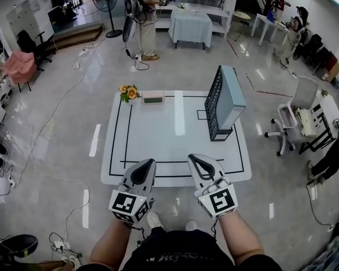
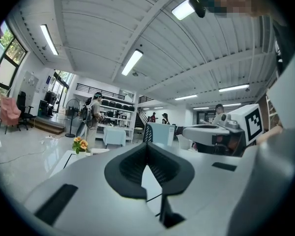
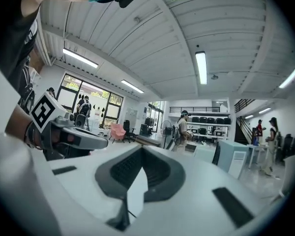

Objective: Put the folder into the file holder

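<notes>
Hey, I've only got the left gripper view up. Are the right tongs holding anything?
Observer: No. The right gripper view shows the right tongs shut with nothing between them.
Operator: Is the folder in the holder yet?
Observer: Yes. From the head view, the light blue folder stands upright inside the black file holder.
Operator: Where are my tongs over the table?
Observer: The left tongs and the right tongs hang side by side at the near edge of the white table, with the holder ahead to the right.
</notes>
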`<state>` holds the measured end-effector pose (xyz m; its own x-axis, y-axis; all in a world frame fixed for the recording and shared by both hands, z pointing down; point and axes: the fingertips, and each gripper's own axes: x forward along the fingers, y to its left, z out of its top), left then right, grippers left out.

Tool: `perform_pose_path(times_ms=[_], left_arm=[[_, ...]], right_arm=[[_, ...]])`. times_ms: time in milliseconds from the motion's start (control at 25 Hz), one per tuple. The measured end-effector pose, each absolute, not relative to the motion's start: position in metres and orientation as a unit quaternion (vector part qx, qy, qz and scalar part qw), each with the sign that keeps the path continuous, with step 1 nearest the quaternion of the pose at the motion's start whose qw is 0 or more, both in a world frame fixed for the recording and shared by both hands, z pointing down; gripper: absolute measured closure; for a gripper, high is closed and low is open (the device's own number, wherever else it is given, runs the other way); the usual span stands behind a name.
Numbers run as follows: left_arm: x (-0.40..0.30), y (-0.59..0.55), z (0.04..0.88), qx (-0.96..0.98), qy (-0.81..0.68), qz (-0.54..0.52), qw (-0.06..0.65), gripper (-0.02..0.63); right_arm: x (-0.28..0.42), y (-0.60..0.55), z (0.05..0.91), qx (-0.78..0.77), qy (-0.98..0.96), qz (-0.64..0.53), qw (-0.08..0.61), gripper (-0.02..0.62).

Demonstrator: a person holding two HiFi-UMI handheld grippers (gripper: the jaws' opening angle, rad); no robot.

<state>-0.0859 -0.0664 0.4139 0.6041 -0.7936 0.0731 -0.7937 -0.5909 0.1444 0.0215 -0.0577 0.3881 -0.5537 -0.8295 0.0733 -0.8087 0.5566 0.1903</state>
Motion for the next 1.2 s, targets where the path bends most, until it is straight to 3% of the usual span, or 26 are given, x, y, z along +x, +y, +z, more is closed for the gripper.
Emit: perform_pose_path(times_ms=[360, 1200], left_arm=[[-0.016, -0.013, 0.414, 0.882, -0.464, 0.012, 0.082, 0.603], [0.040, 0.035, 0.421, 0.865, -0.495, 0.010, 0.085, 0.603]], right_arm=[[0.079, -0.015, 0.390, 0.431, -0.899, -0.057, 0.058, 0.594], [0.133, 0.022, 0.406, 0.405, -0.913, -0.020, 0.041, 0.595]])
